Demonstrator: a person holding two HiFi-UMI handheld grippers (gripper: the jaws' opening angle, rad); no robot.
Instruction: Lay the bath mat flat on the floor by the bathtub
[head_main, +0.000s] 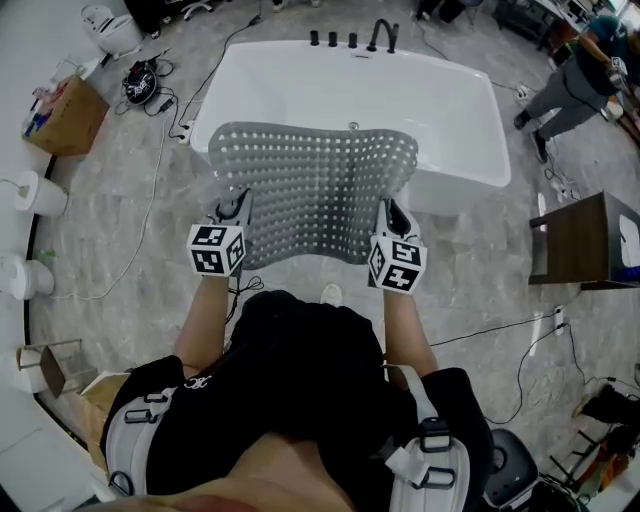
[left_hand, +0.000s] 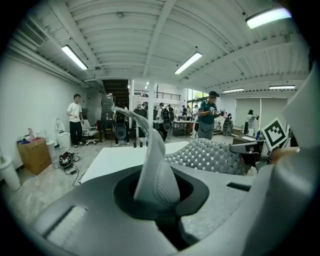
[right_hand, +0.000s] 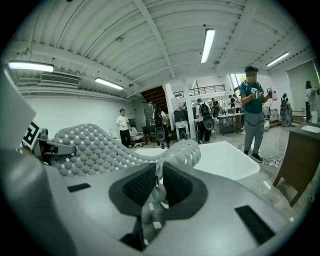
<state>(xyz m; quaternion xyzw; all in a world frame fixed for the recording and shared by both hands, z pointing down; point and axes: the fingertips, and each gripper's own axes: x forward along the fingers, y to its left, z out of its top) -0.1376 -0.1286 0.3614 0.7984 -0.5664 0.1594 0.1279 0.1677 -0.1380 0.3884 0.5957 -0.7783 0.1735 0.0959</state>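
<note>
The left gripper (head_main: 236, 207) and right gripper (head_main: 394, 213) are each pinching a near corner of the grey bath mat (head_main: 315, 180), which is hanging spread above the bathtub (head_main: 450, 110) near rim, its long axis running side to side along the tub, its far edge reaching over the basin

The bath mat (head_main: 312, 185) I'm holding hides much of the bathtub's (head_main: 300, 80) near rim in the head view, and the floor beneath it. My torso blocks my legs; only one shoe tip (head_main: 331, 294) shows. The person (head_main: 585, 75) top right and the wooden cabinet (head_main: 580, 240) are cut by the edge. What's in the cardboard box (head_main: 65, 118) is too small to tell.
</note>
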